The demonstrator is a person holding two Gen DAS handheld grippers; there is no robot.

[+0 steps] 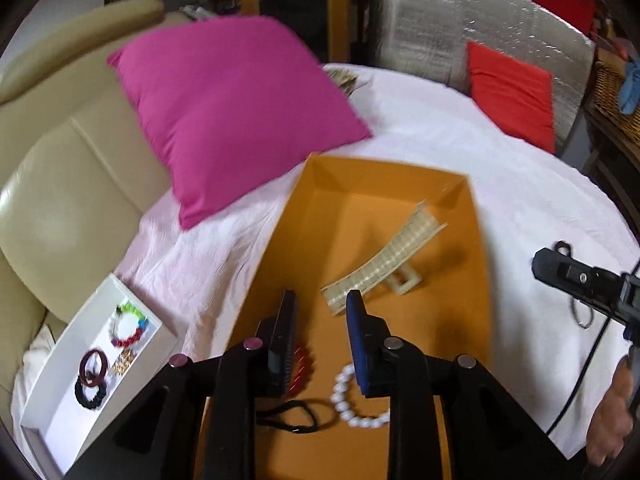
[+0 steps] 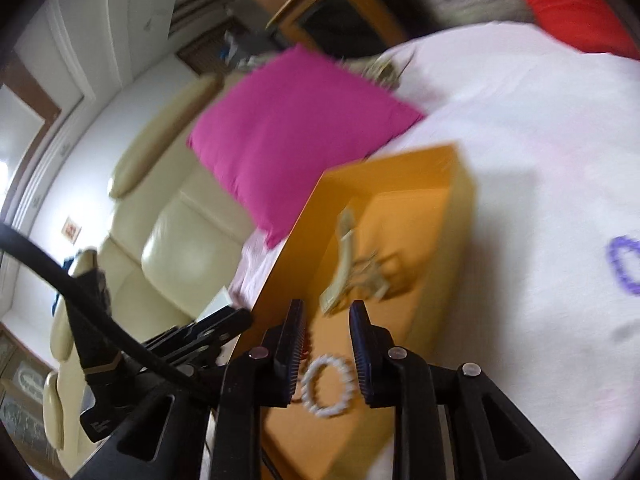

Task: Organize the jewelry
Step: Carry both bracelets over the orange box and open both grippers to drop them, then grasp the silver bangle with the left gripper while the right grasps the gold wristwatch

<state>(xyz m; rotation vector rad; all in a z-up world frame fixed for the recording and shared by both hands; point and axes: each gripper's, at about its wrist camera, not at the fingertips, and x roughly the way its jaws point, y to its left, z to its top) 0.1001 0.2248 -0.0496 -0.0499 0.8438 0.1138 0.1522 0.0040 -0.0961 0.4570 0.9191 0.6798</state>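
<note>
An orange box (image 1: 476, 216) sits on the white sheet and holds a cream hair claw (image 1: 384, 264), a white bead bracelet (image 1: 352, 404), a red bead bracelet (image 1: 302, 368) and a black hair tie (image 1: 292, 416). My left gripper (image 1: 320, 304) is open and empty above the box, between the red and white bracelets. My right gripper (image 2: 326, 316) is open and empty, above the white bead bracelet (image 2: 328, 386) and near the hair claw (image 2: 348, 268); it also shows at the right of the left wrist view (image 1: 576, 280). A purple bead bracelet (image 2: 626, 264) lies on the sheet right of the box (image 2: 460, 216).
A white tray (image 1: 52, 408) at the lower left holds a multicoloured bracelet (image 1: 130, 326), a dark red ring (image 1: 94, 366), a black scrunchie (image 1: 90, 394) and a gold piece (image 1: 122, 362). A magenta pillow (image 1: 232, 108), a red pillow (image 1: 512, 96) and a cream sofa (image 1: 60, 180) surround them.
</note>
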